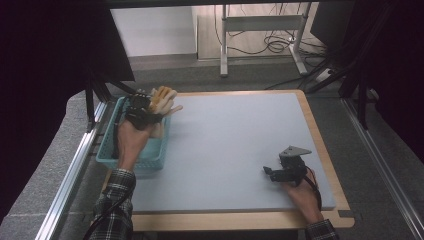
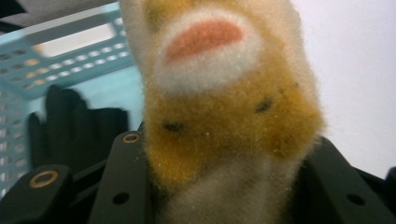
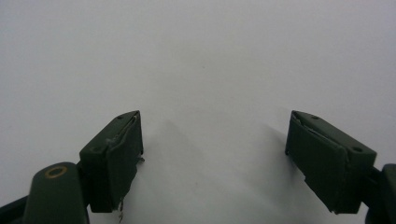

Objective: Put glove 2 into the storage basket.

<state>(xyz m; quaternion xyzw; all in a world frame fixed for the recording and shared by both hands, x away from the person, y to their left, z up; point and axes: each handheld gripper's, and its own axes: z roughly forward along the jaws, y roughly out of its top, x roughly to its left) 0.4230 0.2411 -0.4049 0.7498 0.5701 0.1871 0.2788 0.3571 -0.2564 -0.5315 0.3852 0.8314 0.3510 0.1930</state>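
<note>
The left gripper (image 1: 150,107) holds a plush toy (image 1: 162,100) at the upper left of the high view, above the far right corner of the blue basket (image 1: 107,155). In the left gripper view the fingers (image 2: 126,186) pinch the toy (image 2: 224,116) on both flanks, and its body rises straight out of the grip toward the top of the frame. The toy's long axis therefore runs in line with the fingers. In the high view it points up and to the right, with its tip already over the grey worktop (image 1: 235,145).

The right gripper (image 1: 274,172) rests low on the worktop at the lower right of the high view, well apart from the toy. Its fingers (image 3: 116,158) stand spread with nothing between them.

Judgement: the left hand is the nearer one and carries the load. The open worktop lies to the right of the toy, between the two grippers, so a set-down calls for travel rightward, clear of the basket rim.
</note>
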